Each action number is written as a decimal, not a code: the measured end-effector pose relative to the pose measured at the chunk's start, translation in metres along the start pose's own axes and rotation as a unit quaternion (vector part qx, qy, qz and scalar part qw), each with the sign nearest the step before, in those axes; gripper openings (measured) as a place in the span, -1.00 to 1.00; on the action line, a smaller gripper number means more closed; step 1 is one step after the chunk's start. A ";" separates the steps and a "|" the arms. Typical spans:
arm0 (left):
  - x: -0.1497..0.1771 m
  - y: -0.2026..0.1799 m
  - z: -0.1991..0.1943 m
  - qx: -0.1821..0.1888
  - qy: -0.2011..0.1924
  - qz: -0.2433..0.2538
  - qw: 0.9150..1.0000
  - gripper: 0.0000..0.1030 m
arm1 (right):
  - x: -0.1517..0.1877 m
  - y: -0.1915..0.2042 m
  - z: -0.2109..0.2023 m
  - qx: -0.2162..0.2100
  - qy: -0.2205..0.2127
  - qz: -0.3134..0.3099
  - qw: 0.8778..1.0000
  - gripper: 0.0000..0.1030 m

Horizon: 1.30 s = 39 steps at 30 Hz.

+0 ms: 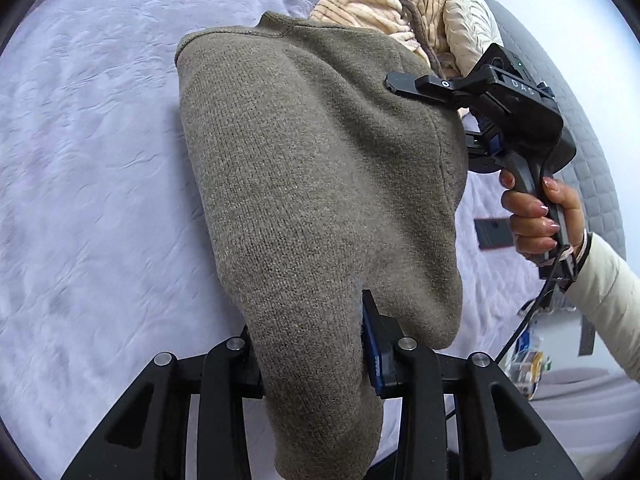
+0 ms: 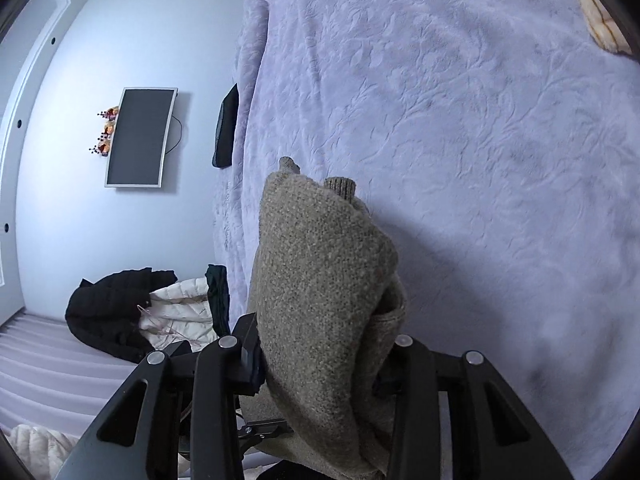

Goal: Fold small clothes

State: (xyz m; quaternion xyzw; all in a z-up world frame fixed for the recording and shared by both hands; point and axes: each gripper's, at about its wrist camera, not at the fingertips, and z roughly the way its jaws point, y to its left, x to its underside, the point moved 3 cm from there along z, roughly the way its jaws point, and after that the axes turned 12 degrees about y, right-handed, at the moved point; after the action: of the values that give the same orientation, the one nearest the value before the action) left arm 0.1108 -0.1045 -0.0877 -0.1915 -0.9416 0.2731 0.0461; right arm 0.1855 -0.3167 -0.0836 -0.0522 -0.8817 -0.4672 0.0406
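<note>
A grey-brown knit sweater (image 1: 320, 168) hangs stretched between both grippers above a lilac bedspread (image 1: 88, 168). My left gripper (image 1: 316, 364) is shut on one edge of the sweater, with knit bunched between its fingers. My right gripper (image 1: 404, 88) shows in the left wrist view at the right, held by a hand, its fingers clamped on the sweater's far edge. In the right wrist view the right gripper (image 2: 320, 352) is shut on a thick fold of the sweater (image 2: 320, 272), and a ribbed cuff (image 2: 340, 187) sticks up beyond.
A pile of cream striped clothes (image 1: 404, 4) lies at the far end of the bed. A dark phone (image 1: 493, 233) lies on the bedspread (image 2: 480, 140). A black jacket (image 2: 108, 312) and white quilted coat (image 2: 176, 312) lie on the floor. A wall TV (image 2: 140, 136) is at left.
</note>
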 end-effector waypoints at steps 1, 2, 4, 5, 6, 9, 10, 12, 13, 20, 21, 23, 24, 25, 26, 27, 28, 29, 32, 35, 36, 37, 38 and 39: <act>0.007 0.004 -0.002 -0.006 0.002 0.000 1.000 -0.29 | 0.008 0.002 0.006 -0.006 0.002 0.003 1.000 -0.21; 0.017 0.009 -0.003 -0.012 0.005 -0.002 1.000 -0.29 | 0.016 0.002 0.014 -0.011 0.005 0.005 1.000 -0.21; 0.035 0.022 -0.001 -0.021 0.016 -0.014 1.000 -0.28 | 0.028 0.003 0.034 -0.015 0.013 0.009 1.000 -0.21; 0.043 0.030 0.003 -0.028 0.023 -0.021 0.999 -0.28 | 0.032 0.000 0.046 -0.014 0.019 0.013 1.000 -0.21; 0.053 0.037 0.005 -0.035 0.028 -0.026 0.999 -0.28 | 0.036 -0.004 0.056 -0.010 0.023 0.016 1.000 -0.21; 0.074 0.054 0.020 -0.073 0.053 -0.047 0.995 -0.09 | 0.042 -0.018 0.087 0.030 0.034 0.013 0.999 -0.19; 0.080 0.060 0.020 -0.081 0.055 -0.049 0.994 -0.08 | 0.040 -0.024 0.093 0.046 0.028 0.016 0.998 -0.16; 0.087 0.070 0.018 -0.081 0.047 -0.059 0.994 0.23 | 0.034 -0.037 0.094 0.070 0.010 0.038 0.997 -0.03; 0.090 0.073 0.015 -0.087 0.039 -0.066 0.993 0.39 | 0.032 -0.043 0.093 0.088 0.003 0.048 0.995 0.01; 0.095 0.076 -0.009 -0.110 0.029 -0.072 0.991 0.40 | 0.046 -0.030 0.073 0.251 0.001 0.032 0.967 0.47; 0.097 0.077 -0.016 -0.119 0.026 -0.073 0.990 0.40 | 0.051 -0.025 0.069 0.267 -0.001 0.030 0.963 0.47; 0.100 0.078 -0.027 -0.136 0.018 -0.075 0.988 0.40 | 0.068 -0.008 0.059 0.281 -0.010 0.020 0.959 0.27; 0.101 0.078 -0.031 -0.141 0.015 -0.076 0.987 0.40 | 0.077 0.002 0.056 0.273 -0.014 0.015 0.962 -0.09; 0.102 0.078 -0.034 -0.144 0.014 -0.077 0.986 0.40 | 0.088 0.013 0.055 0.258 -0.015 0.010 0.966 -0.22; 0.103 0.076 -0.032 -0.149 0.016 -0.079 0.986 0.40 | 0.099 0.024 0.055 0.245 -0.011 0.004 0.970 -0.31; 0.103 0.075 -0.031 -0.155 0.020 -0.082 0.984 0.40 | 0.113 0.034 0.060 0.234 -0.004 -0.005 0.972 -0.31; 0.103 0.074 -0.032 -0.160 0.021 -0.083 0.983 0.40 | 0.122 0.040 0.066 0.230 0.004 -0.012 0.973 -0.32; 0.105 0.068 -0.028 -0.166 0.020 -0.080 0.983 0.40 | 0.134 0.050 0.078 0.230 0.014 -0.021 0.973 -0.32; 0.099 0.058 -0.020 -0.183 0.020 -0.068 0.981 0.40 | 0.159 0.055 0.105 0.246 0.038 -0.031 0.968 -0.32; 0.091 0.051 0.006 -0.237 0.028 -0.050 0.970 0.67 | 0.178 0.039 0.119 0.274 0.051 -0.019 0.960 -0.32; 0.094 0.055 0.013 -0.243 0.031 -0.047 0.968 0.67 | 0.183 0.032 0.123 0.297 0.055 -0.020 0.953 -0.32; 0.095 0.058 0.020 -0.237 0.039 -0.052 0.969 0.68 | 0.187 0.023 0.128 0.320 0.061 -0.015 0.945 -0.34; 0.099 0.065 0.026 -0.222 0.049 -0.067 0.972 0.68 | 0.191 0.011 0.130 0.332 0.067 -0.003 0.941 -0.40; 0.101 0.069 0.029 -0.209 0.051 -0.076 0.974 0.68 | 0.195 0.000 0.131 0.328 0.069 0.011 0.942 -0.49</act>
State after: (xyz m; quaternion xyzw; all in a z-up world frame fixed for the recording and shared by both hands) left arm 0.0353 -0.0257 -0.1507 -0.1382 -0.9860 0.0560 0.0739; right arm -0.0104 -0.1974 -0.1333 -0.0137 -0.9805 -0.1539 0.1211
